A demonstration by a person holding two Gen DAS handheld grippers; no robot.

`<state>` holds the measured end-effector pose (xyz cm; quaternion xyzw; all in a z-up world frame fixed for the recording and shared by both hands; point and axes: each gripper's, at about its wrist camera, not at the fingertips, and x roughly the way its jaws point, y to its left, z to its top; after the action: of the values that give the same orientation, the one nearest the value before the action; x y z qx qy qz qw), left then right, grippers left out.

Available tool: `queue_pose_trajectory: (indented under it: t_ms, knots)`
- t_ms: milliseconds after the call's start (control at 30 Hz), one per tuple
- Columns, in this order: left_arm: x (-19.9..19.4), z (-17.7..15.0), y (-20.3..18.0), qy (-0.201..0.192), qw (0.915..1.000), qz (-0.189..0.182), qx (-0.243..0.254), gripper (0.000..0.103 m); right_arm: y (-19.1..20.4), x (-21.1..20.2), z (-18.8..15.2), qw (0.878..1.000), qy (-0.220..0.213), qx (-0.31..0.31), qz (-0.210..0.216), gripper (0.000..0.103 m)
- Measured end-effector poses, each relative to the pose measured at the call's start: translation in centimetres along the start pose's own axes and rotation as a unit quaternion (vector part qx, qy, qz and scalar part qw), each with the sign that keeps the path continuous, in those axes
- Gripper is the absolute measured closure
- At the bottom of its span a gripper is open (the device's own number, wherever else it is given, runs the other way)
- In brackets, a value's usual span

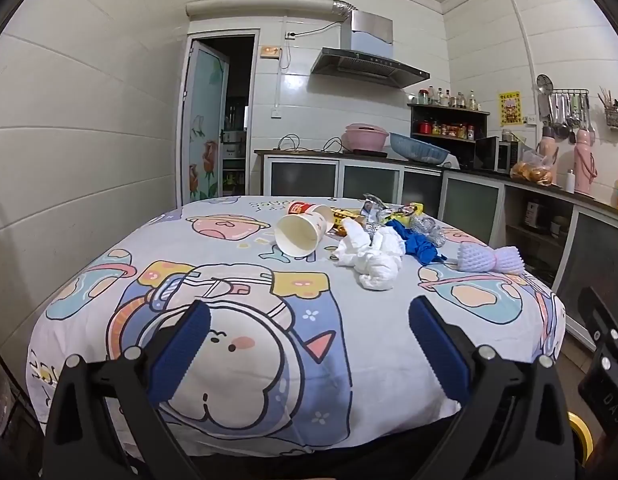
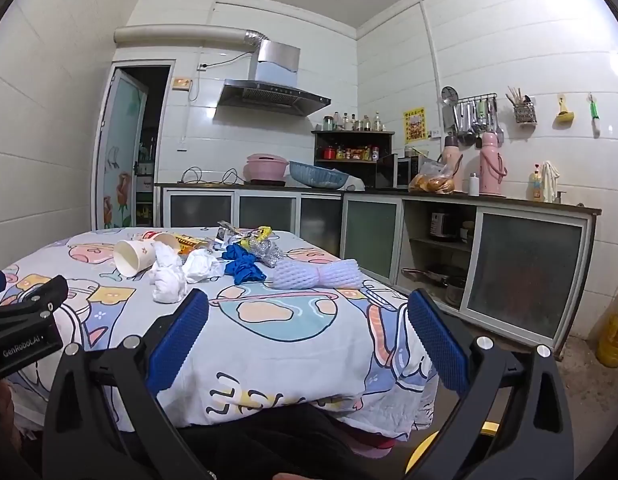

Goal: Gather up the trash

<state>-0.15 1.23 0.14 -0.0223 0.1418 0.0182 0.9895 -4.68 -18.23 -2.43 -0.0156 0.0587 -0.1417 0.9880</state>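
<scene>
Trash lies at the far side of a table with a cartoon-print cloth (image 1: 237,340). A tipped paper cup (image 1: 299,232), crumpled white tissues (image 1: 373,258), a blue glove (image 1: 421,246), a white foam fruit net (image 1: 489,258) and shiny wrappers (image 1: 389,210) lie together. In the right wrist view I see the cup (image 2: 135,258), tissues (image 2: 169,276), glove (image 2: 243,266) and foam net (image 2: 317,276). My left gripper (image 1: 309,340) is open and empty over the near table edge. My right gripper (image 2: 309,332) is open and empty at the near right corner.
A kitchen counter (image 2: 469,198) with cabinets runs along the back and right walls, holding pink flasks, a bag of bread and basins. An open door (image 1: 207,120) stands at the back left. A yellow oil bottle (image 2: 613,332) stands on the floor at right.
</scene>
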Motion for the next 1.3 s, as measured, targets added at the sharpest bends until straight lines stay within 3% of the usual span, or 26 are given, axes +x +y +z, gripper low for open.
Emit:
queue_pose_trajectory:
  t_ms: [533, 1300]
  knots:
    - [-0.1, -0.2, 0.7, -0.003, 0.9998, 0.011, -0.014, 0.007, 1.8, -0.1, -0.2, 0.996, 0.002, -0.024, 0.082, 0.008]
    - [-0.2, -0.3, 0.6, 0.000, 0.9998, 0.014, -0.012, 0.007, 1.3, -0.3, 0.0, 0.998, 0.000, -0.014, 0.067, 0.008]
